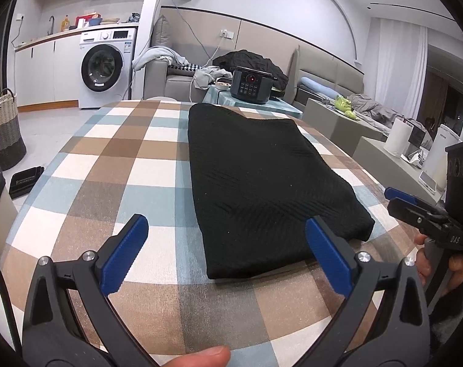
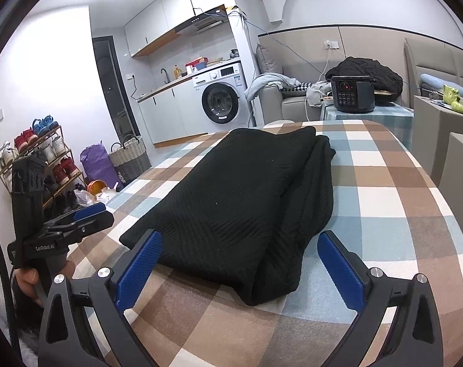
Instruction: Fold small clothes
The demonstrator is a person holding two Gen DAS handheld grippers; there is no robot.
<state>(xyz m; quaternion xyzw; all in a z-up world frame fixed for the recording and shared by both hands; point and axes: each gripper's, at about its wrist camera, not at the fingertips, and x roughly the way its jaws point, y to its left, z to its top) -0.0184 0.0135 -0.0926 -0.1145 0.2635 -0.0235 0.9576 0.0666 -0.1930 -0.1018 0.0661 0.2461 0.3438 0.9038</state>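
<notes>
Black knit garment [image 1: 262,183], folded into a long rectangle with a herringbone-like texture, lies flat on the checked tablecloth [image 1: 115,165] of brown, white and pale blue squares. In the right wrist view its right-hand long side shows stacked folded layers, and the near corner sits just ahead of the blue pads. The left gripper [image 1: 226,250] hovers at the garment's near end with its jaws spread wide, empty, one blue pad over bare cloth and the other over the garment's near corner. The right gripper [image 2: 240,263] is likewise spread wide and holds nothing, its fingers either side of the near end of the garment. Each camera catches the other gripper at the frame's edge, held by a hand [image 1: 439,260]. Beyond the table stand a dark electric cooker [image 1: 252,85] and a washing machine [image 1: 107,67].
</notes>
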